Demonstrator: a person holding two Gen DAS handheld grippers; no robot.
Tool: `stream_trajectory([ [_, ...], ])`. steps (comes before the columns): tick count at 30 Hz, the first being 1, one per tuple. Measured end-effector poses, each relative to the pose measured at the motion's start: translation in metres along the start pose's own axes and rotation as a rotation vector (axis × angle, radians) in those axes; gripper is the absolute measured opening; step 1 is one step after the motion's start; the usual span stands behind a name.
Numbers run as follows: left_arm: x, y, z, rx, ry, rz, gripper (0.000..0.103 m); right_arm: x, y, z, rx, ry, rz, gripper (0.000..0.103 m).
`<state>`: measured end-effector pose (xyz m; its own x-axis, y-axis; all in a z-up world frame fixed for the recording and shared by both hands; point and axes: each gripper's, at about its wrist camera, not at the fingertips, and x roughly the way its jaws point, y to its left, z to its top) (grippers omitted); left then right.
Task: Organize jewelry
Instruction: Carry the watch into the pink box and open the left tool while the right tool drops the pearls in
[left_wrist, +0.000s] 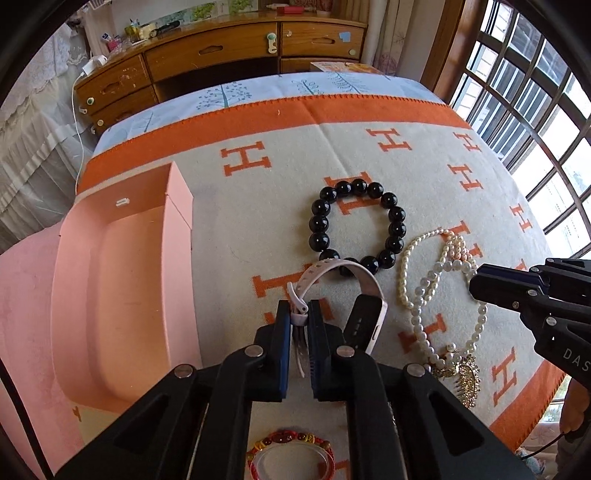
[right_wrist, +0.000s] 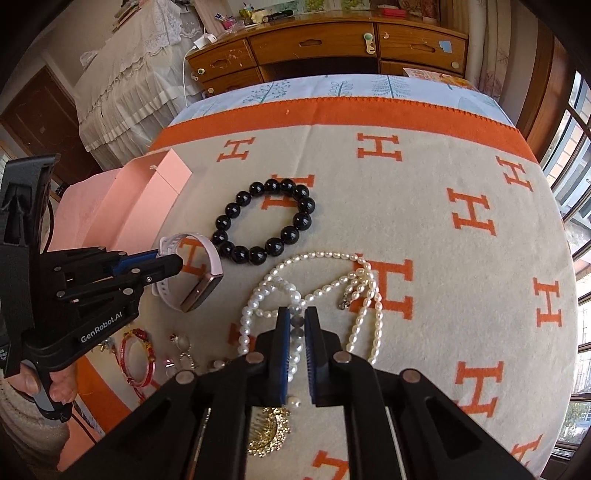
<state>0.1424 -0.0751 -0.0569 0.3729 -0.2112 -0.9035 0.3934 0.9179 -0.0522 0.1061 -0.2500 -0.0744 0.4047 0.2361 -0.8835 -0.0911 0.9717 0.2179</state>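
On the side of my left gripper (right_wrist: 168, 264), white lettering read "GenRobot.AI", seen from the right wrist camera. From the left wrist camera, the body of my right gripper (left_wrist: 476, 282) carried white letters "DAS", cut off at the picture's edge. The blanket (right_wrist: 424, 206) beneath was patterned all over with large orange "H" letters on cream. I could read nothing else; the stickers on the wooden dresser (right_wrist: 332, 44) were too small.

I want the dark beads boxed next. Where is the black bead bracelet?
The black bead bracelet lies flat on the blanket, mid-frame in both views, between the pink box on its left and the pearl necklaces on its right.
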Motion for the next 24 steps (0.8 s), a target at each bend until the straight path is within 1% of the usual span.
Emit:
stream_trajectory([
  [3,-0.025,0.004,-0.002,-0.011,-0.053,-0.001,0.006,-0.020,0.012,0.002,-0.018,-0.038,0.006,0.008],
  [8,-0.072,0.018,-0.005,-0.032,-0.133,0.010,0.006,-0.052,0.046,0.014,-0.070,-0.108,0.004,0.008],
  [13,-0.114,0.048,-0.003,-0.074,-0.204,0.064,0.006,-0.078,0.083,0.036,-0.120,-0.176,0.019,0.008],
  [16,-0.129,0.069,-0.002,-0.104,-0.220,0.108,0.006,-0.085,0.108,0.054,-0.150,-0.199,0.045,0.008],
  [19,-0.135,0.088,-0.003,-0.123,-0.224,0.152,0.006,-0.084,0.133,0.073,-0.180,-0.212,0.076,0.008],
  [21,-0.137,0.103,-0.003,-0.144,-0.227,0.178,0.006,-0.079,0.150,0.085,-0.192,-0.216,0.107,0.008],
  [24,-0.133,0.124,-0.005,-0.179,-0.216,0.187,0.006,-0.062,0.170,0.104,-0.192,-0.205,0.157,0.008],
])
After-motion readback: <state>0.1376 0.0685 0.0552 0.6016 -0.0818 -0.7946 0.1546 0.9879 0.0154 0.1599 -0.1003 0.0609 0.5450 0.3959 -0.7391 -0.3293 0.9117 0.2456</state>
